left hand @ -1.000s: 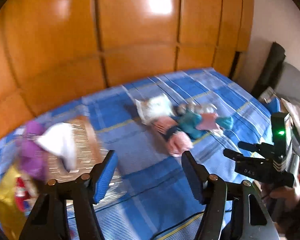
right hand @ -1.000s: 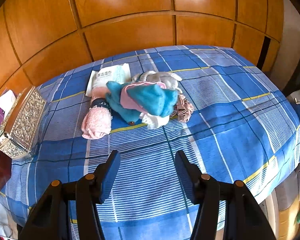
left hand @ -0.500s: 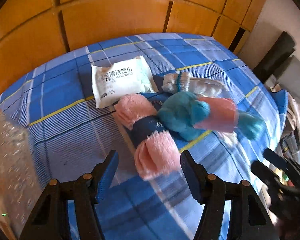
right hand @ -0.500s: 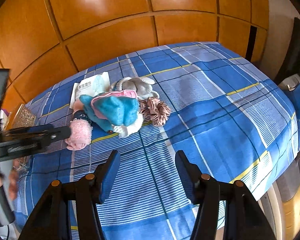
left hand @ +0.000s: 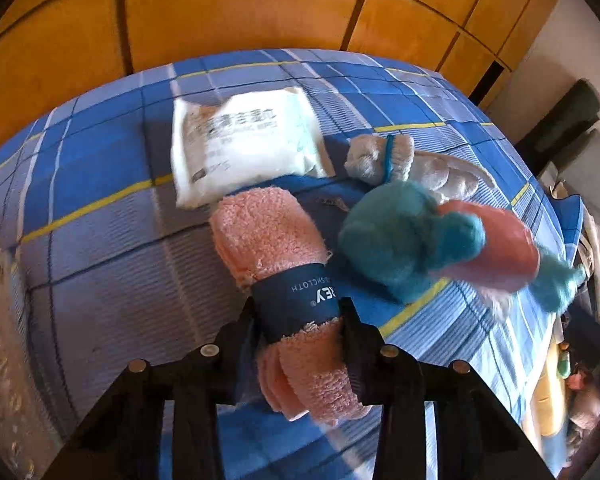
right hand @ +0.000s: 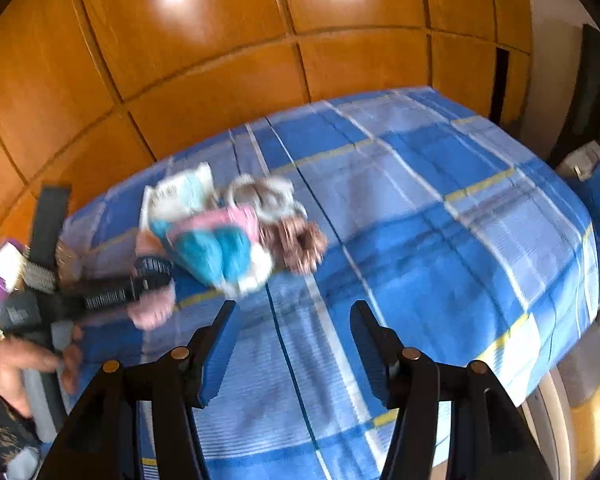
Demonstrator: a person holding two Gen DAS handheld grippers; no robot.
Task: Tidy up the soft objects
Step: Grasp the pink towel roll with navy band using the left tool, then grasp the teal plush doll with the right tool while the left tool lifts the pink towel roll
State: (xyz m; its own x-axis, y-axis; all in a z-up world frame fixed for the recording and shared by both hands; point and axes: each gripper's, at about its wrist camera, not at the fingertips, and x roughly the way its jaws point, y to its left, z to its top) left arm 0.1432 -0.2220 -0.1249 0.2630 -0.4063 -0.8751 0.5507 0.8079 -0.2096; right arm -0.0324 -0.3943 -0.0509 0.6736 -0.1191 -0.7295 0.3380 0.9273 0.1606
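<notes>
Left gripper [left hand: 300,320] jaws closing on pink towel roll [left hand: 284,280] at its blue band, roll lying on checked bedspread [left hand: 100,264] beside blue plush toy [left hand: 412,240]; grip band centre, lift straight. Right gripper [right hand: 290,334] apart, empty

The right gripper [right hand: 290,330] hangs with jaws apart over the blue plaid bedspread [right hand: 440,240], nothing between them. Beyond it lies a teal plush toy [right hand: 216,252], a brown scrunchie [right hand: 302,242] touching its right side. Left of the toy, the left gripper [right hand: 152,276] closes on a pink washcloth roll [right hand: 152,308].
</notes>
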